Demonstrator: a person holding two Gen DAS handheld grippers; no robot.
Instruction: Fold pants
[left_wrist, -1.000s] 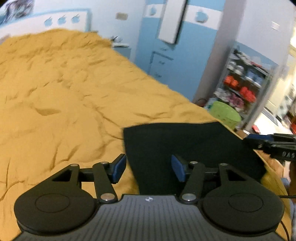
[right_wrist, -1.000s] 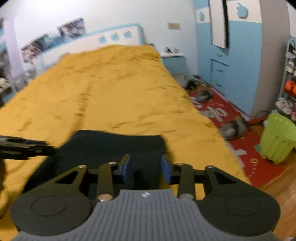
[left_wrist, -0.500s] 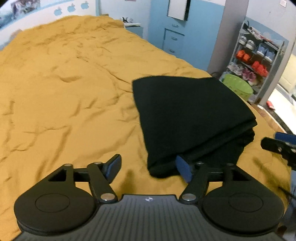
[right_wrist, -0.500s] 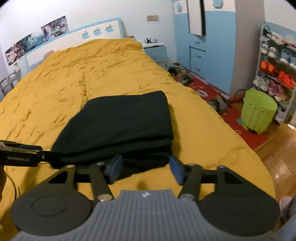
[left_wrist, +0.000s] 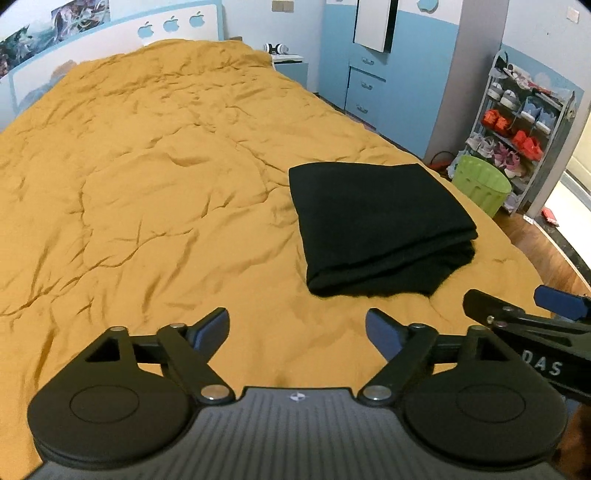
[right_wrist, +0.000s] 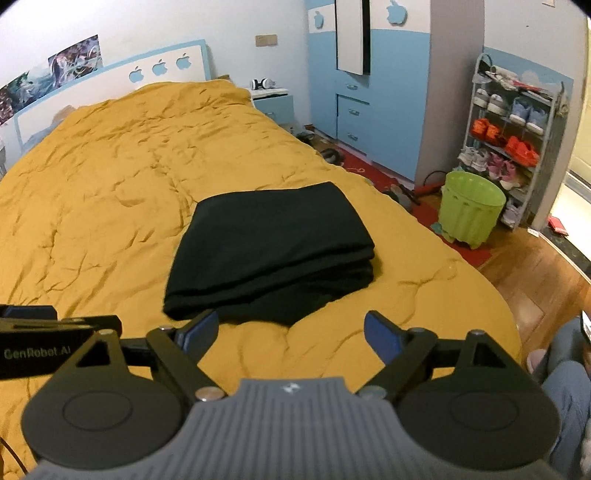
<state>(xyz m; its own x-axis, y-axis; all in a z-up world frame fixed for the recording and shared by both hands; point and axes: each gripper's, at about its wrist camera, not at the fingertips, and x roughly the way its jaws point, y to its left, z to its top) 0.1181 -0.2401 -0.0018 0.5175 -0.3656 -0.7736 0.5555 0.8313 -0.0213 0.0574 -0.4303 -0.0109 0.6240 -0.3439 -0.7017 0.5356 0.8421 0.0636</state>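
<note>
The black pants lie folded in a flat stack of layers on the yellow bedspread, near the bed's foot on the right side. They also show in the right wrist view. My left gripper is open and empty, held above the bedspread, short of the stack and to its left. My right gripper is open and empty, just short of the stack's near edge. The right gripper's tip shows in the left wrist view.
A green basket stands on the floor right of the bed, next to a shoe rack. A blue wardrobe and a nightstand stand along the far wall. A person's legs are at the bed's foot.
Both grippers have opened wide, let go of the pants and pulled back from them. The stack now lies still on the bedspread.
</note>
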